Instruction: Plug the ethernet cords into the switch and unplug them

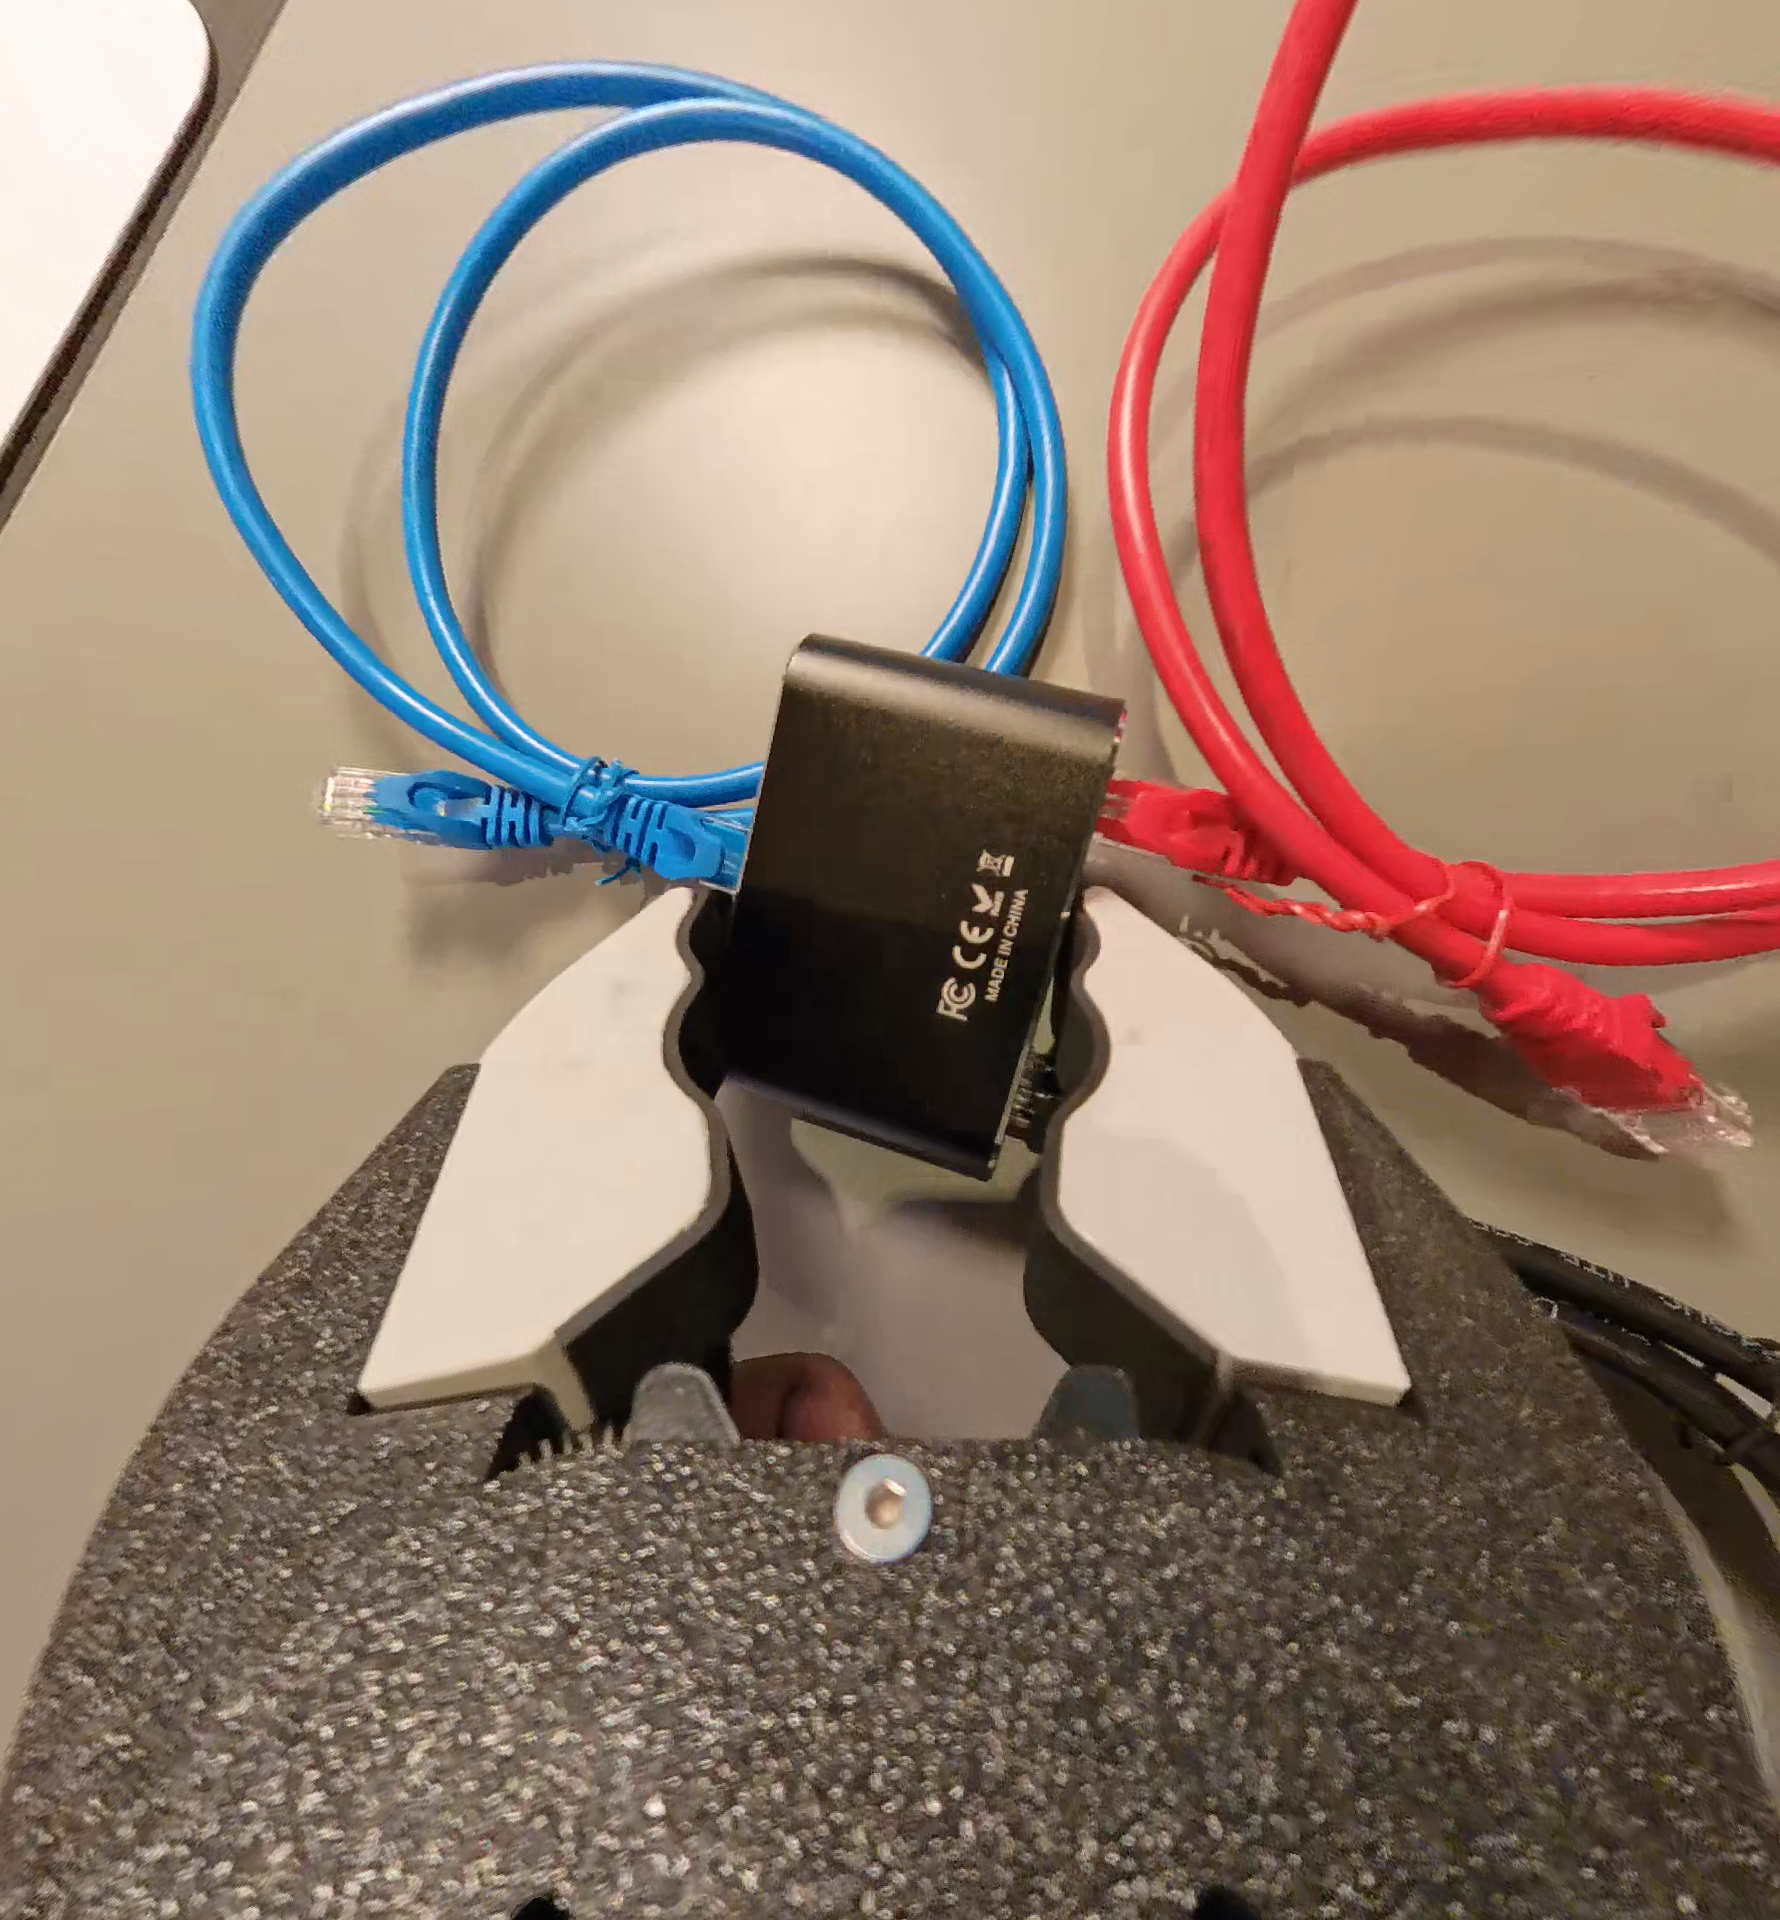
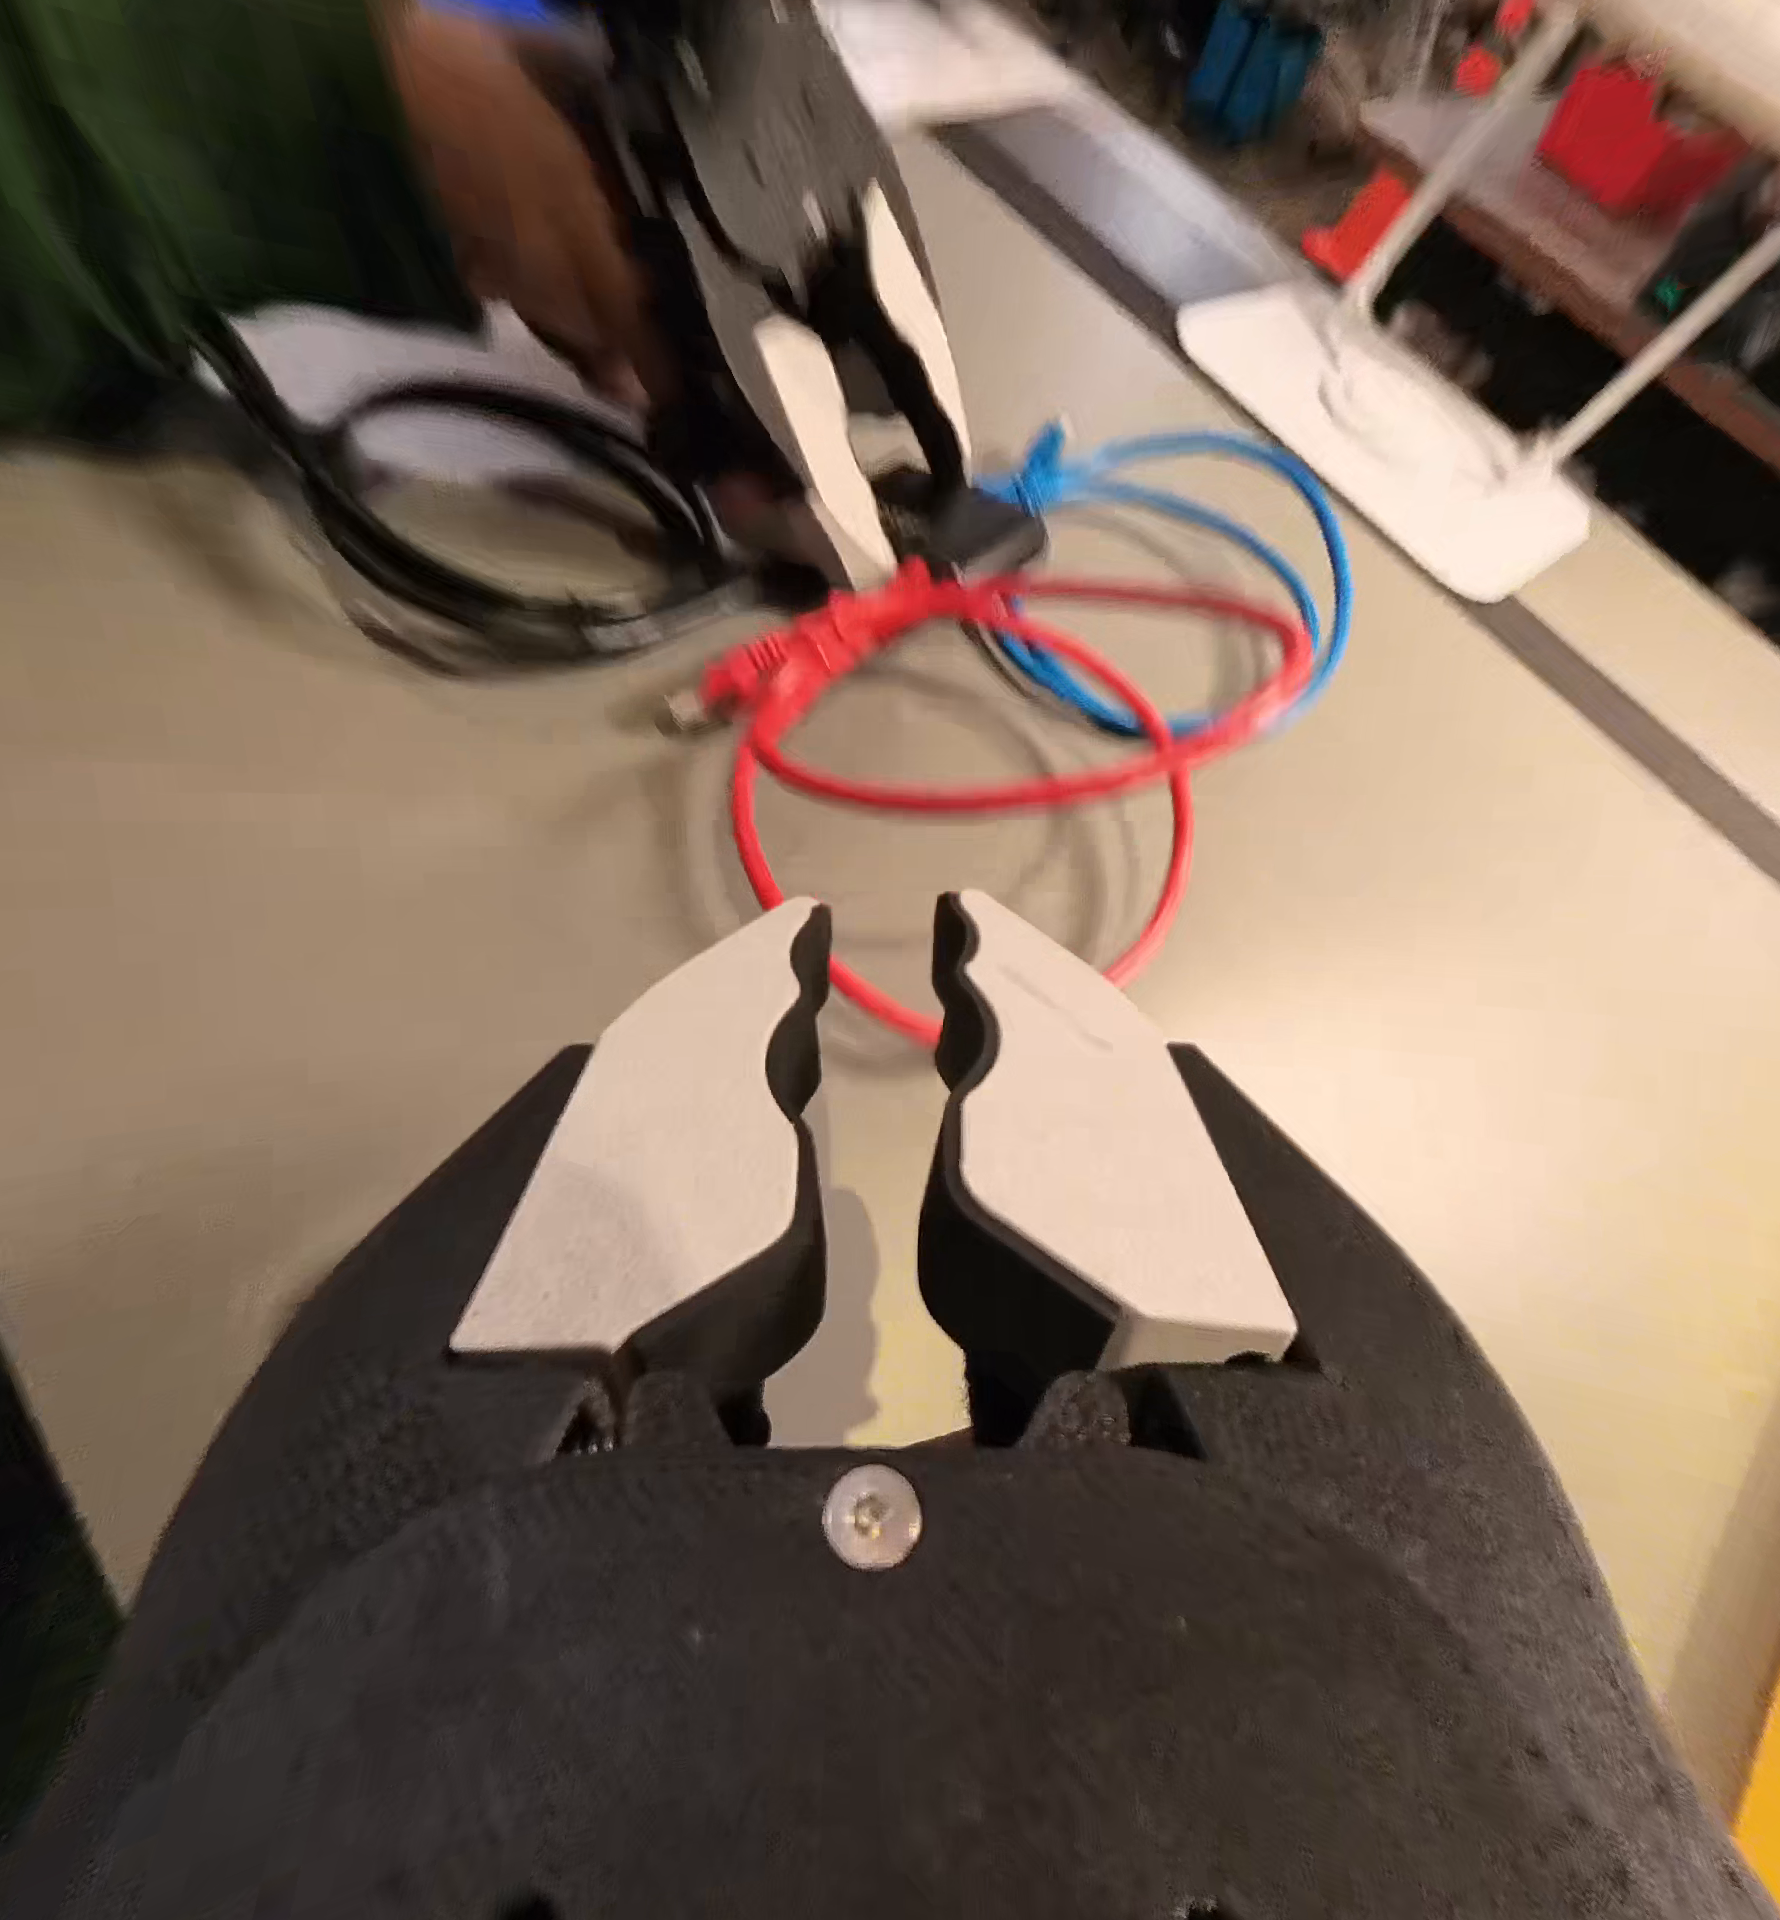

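Note:
My left gripper is shut on the black switch and holds it tilted just above the grey table. A coiled blue cord lies to the left; one blue plug meets the switch's left side and the other lies free. A coiled red cord lies to the right; one red plug meets the switch's right side and the other lies free. My right gripper is empty, its jaws a narrow gap apart, above the red cord's loop. The right wrist view, blurred, also shows the left gripper, the switch and the blue cord.
A white lamp base stands on the table beyond the cords; its corner shows in the left wrist view. Black cables lie by the left gripper. A person's green sleeve is at the far left. Shelves with red and blue items stand behind. The grippers' ends are close to 20 cm from one another.

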### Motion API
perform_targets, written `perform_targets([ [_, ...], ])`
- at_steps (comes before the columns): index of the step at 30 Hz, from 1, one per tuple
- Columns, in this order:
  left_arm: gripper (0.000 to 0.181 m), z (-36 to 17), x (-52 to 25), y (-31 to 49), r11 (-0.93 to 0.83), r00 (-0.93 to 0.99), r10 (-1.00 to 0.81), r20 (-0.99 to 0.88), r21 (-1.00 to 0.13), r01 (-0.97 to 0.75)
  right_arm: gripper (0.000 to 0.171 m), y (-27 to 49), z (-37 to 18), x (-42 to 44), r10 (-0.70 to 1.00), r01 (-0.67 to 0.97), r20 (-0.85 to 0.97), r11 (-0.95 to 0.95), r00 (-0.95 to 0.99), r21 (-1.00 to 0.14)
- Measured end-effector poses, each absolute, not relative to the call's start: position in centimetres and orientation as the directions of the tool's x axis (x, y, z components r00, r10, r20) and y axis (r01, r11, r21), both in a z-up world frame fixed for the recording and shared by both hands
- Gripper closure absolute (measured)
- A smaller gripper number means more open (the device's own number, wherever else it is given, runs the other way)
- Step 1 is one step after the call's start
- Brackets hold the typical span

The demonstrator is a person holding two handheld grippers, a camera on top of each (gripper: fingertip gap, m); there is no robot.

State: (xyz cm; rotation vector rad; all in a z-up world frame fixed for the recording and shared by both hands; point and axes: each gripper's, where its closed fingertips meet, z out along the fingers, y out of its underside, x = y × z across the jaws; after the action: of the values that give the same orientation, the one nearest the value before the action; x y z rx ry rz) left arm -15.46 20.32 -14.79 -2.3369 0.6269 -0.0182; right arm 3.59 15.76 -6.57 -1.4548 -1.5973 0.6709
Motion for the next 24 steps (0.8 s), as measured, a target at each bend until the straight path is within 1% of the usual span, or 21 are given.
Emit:
perform_targets([
  [3,0.118,-14.6,-14.9,20.5,-0.58,0.863,-0.472,-0.181,-0.673,-0.458,0.154,13.7,-2.5,0.6,0.968,0.406,0.247,0.239,-0.032,-0.882],
  [5,0.118,-14.5,-14.5,20.3,-0.55,0.844,-0.501,-0.191,-0.683,-0.481,0.155,14.0,-0.5,-1.8,0.965,0.382,0.257,0.253,-0.042,-0.889],
  [7,0.118,-14.4,-13.8,19.8,-0.496,0.804,-0.557,-0.207,-0.694,-0.522,0.153,15.5,-0.3,-4.2,0.956,0.44,0.286,0.285,-0.065,-0.851],
  [10,0.119,-14.1,-12.3,18.9,-0.349,0.702,-0.652,-0.287,-0.708,-0.613,0.145,18.8,-3.4,-7.3,0.951,0.611,0.281,0.3,-0.13,-0.732],
  [11,0.119,-13.9,-12.0,18.6,-0.308,0.677,-0.669,-0.306,-0.715,-0.627,0.145,19.6,-5.0,-7.9,0.957,0.661,0.242,0.284,-0.157,-0.695],
  [13,0.119,-13.7,-11.7,18.3,-0.276,0.662,-0.673,-0.331,-0.717,-0.64,0.14,20.6,-8.4,-8.8,0.979,0.748,0.101,0.199,-0.176,-0.633],
  [15,0.119,-13.6,-11.8,18.3,-0.263,0.662,-0.662,-0.351,-0.718,-0.645,0.132,20.7,-10.7,-9.3,0.985,0.785,-0.046,0.102,-0.165,-0.612],
  [16,0.119,-13.6,-11.9,18.3,-0.264,0.663,-0.658,-0.358,-0.715,-0.648,0.13,20.4,-11.3,-9.5,0.979,0.781,-0.111,0.064,-0.168,-0.621],
  [18,0.119,-13.5,-12.3,18.4,-0.258,0.665,-0.643,-0.381,-0.709,-0.656,0.134,19.8,-11.1,-10.0,0.963,0.728,-0.206,-0.014,-0.176,-0.685],
  [19,0.119,-13.4,-12.3,18.4,-0.248,0.662,-0.642,-0.388,-0.712,-0.657,0.135,19.6,-10.9,-10.0,0.953,0.713,-0.244,-0.044,-0.181,-0.7],
  [21,0.119,-13.4,-12.3,18.5,-0.242,0.659,-0.638,-0.399,-0.709,-0.663,0.138,19.4,-10.6,-9.7,0.937,0.695,-0.291,-0.078,-0.195,-0.715],
  [24,0.119,-13.0,-12.2,18.9,-0.216,0.652,-0.614,-0.445,-0.7,-0.681,0.143,19.1,-10.4,-9.1,0.904,0.694,-0.375,-0.137,-0.203,-0.707],
])
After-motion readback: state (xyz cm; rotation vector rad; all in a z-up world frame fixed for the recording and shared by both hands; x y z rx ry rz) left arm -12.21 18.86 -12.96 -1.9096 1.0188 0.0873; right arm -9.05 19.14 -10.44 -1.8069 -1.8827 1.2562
